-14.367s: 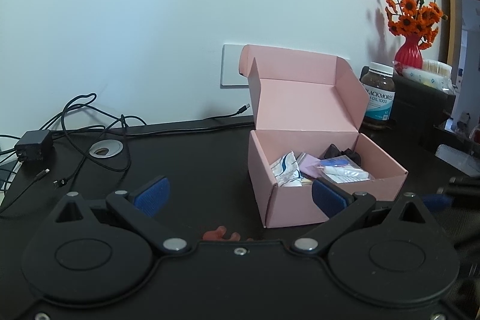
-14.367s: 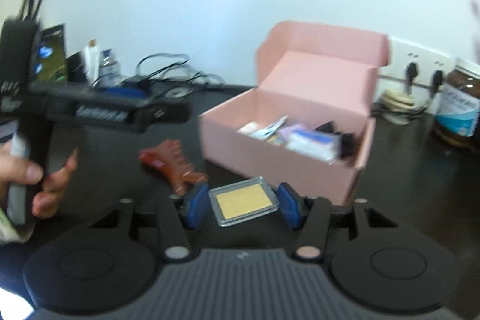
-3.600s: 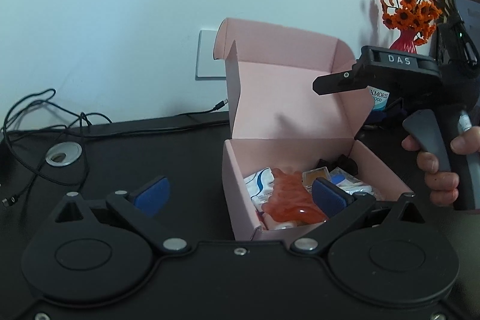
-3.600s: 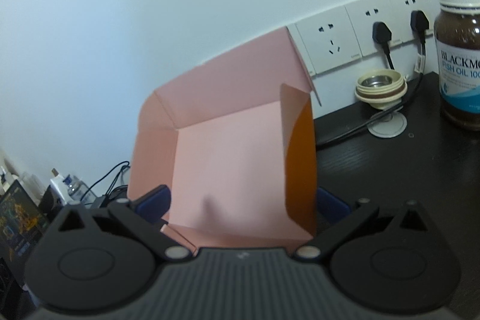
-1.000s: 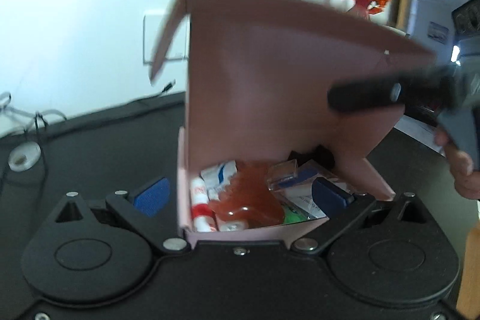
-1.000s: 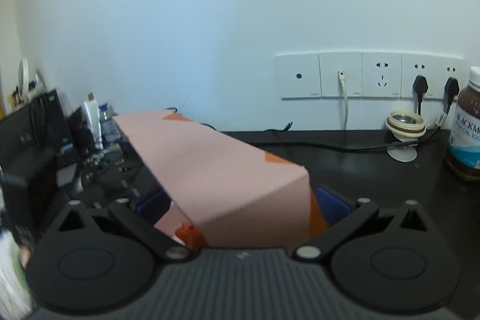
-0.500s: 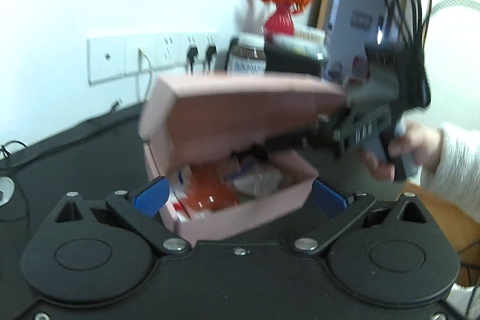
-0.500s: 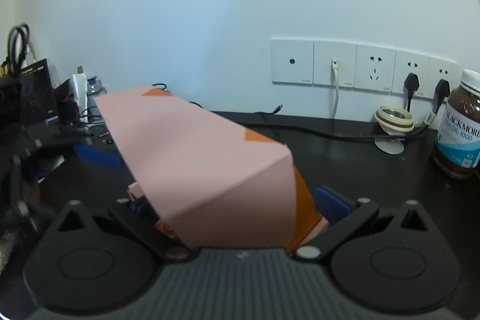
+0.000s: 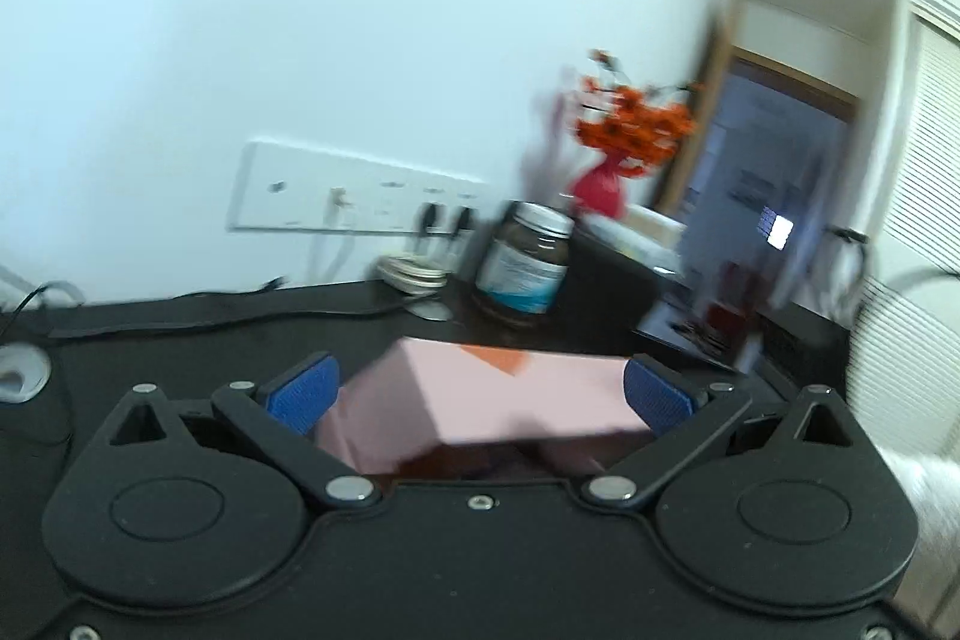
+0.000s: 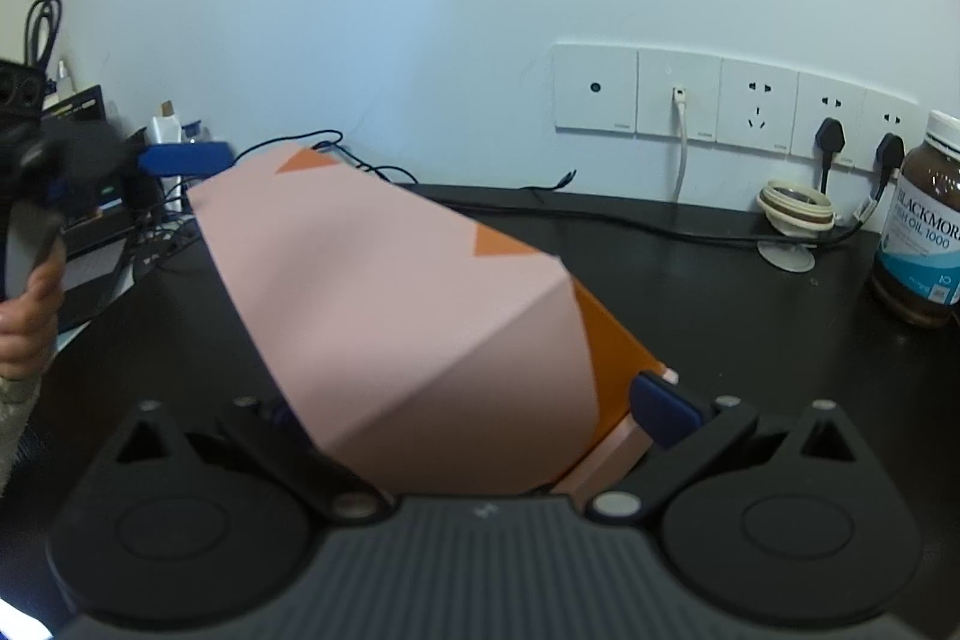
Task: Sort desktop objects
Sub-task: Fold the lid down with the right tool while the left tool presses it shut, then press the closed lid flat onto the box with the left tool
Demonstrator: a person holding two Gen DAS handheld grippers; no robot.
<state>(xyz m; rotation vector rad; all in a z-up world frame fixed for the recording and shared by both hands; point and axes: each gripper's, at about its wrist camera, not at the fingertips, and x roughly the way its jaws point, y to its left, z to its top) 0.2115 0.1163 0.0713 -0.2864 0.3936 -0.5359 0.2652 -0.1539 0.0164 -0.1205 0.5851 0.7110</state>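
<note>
- Pink box (image 10: pixel 420 316) is seen on the black desk (image 10: pixel 720 304), lid lowered over the body; orange triangles are printed on the lid top, and an orange side flap is visible at its right edge.
- In the left wrist view the box (image 9: pixel 498 400) is framed between the blue pads of the left tongs (image 9: pixel 480 394); a dark gap is seen under the lid's front edge. This view is motion-blurred.
- Left tongs: spread wide, nothing gripped. Whether the pads touch the box cannot be told.
- Right tongs (image 10: pixel 468 412): spread wide, with the lid between the fingers; the right pad (image 10: pixel 663 409) is set just beside the box's right corner, while the left pad is hidden behind the lid. No grip is shown.
- In the right wrist view the left tongs (image 10: pixel 180 158) are seen at far left, held by a hand (image 10: pixel 27 316), near the lid's far corner.
- Behind the box: socket strip (image 10: pixel 720 100) on the wall, a brown bottle (image 10: pixel 921 226) at the right desk edge, and a cable (image 10: pixel 600 214) run along the back.
- Orange flowers in a red vase (image 9: pixel 606 187) are seen beyond the bottle (image 9: pixel 528 268).
</note>
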